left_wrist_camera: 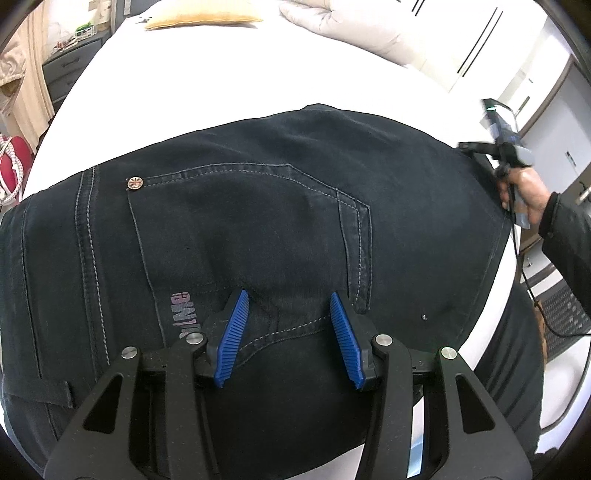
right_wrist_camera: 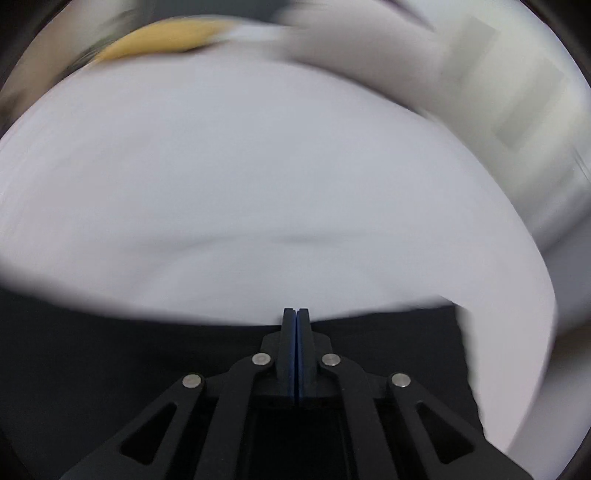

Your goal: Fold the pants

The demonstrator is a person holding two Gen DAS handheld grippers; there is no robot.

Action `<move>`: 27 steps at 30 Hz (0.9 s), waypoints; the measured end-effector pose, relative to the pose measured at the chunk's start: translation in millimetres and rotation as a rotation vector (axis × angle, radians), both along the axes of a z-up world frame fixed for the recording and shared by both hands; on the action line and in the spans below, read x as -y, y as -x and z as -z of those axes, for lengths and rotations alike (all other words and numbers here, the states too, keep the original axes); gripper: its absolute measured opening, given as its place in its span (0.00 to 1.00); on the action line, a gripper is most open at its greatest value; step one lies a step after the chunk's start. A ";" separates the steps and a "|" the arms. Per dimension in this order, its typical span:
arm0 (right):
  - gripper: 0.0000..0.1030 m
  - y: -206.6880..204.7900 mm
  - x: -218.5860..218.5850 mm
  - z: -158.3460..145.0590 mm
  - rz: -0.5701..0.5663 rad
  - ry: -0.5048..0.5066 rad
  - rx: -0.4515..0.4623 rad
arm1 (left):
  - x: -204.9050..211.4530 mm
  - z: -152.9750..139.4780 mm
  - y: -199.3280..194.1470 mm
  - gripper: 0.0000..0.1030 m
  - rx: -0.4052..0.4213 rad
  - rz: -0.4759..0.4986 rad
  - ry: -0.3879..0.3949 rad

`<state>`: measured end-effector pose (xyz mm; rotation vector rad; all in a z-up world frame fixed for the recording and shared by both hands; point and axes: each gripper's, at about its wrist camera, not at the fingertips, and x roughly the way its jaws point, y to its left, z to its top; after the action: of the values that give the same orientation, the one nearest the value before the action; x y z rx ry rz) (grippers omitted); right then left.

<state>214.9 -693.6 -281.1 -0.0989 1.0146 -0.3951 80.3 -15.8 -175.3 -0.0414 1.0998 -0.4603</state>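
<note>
Dark navy jeans (left_wrist_camera: 258, 221) lie folded on a white bed (left_wrist_camera: 221, 85), back pocket with a brass rivet facing up. My left gripper (left_wrist_camera: 290, 301) hovers open over the pocket area, blue pads apart, holding nothing. My right gripper (right_wrist_camera: 296, 312) has its jaws pressed together over the far edge of the dark fabric (right_wrist_camera: 147, 369); whether cloth is pinched between the pads is not visible. That view is motion-blurred. In the left wrist view the right gripper (left_wrist_camera: 466, 146) sits at the pants' right edge, held by a hand.
A yellow pillow (left_wrist_camera: 203, 16) and a white duvet (left_wrist_camera: 351, 26) lie at the far end of the bed. A dresser (left_wrist_camera: 62, 70) and curtain stand at left, a red bag (left_wrist_camera: 13, 162) beside the bed, white cabinets (left_wrist_camera: 517, 74) at right.
</note>
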 end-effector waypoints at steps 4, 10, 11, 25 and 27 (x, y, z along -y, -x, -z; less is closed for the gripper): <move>0.42 35.4 -1.5 -49.0 0.006 -0.183 0.107 | -0.4 -4.2 1.5 0.47 -0.001 -0.004 0.001; 0.55 61.3 -74.6 -44.8 -0.303 -0.379 -0.009 | 5.5 -6.9 2.8 0.51 -0.005 -0.005 -0.013; 0.55 56.8 -76.8 -36.1 -0.289 -0.377 -0.033 | 4.9 -7.0 3.1 0.51 -0.005 -0.002 -0.015; 0.55 39.1 -33.8 -18.5 -0.624 -0.047 -0.279 | 7.4 -5.7 -1.0 0.51 -0.021 0.047 -0.026; 0.58 27.2 -34.3 -22.3 -0.616 -0.072 -0.276 | 8.7 -3.8 -3.4 0.51 -0.026 0.050 -0.026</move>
<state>187.7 -659.3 -258.8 -0.3974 1.2085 0.2239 83.7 -24.6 -171.5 0.0033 1.1340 -0.4915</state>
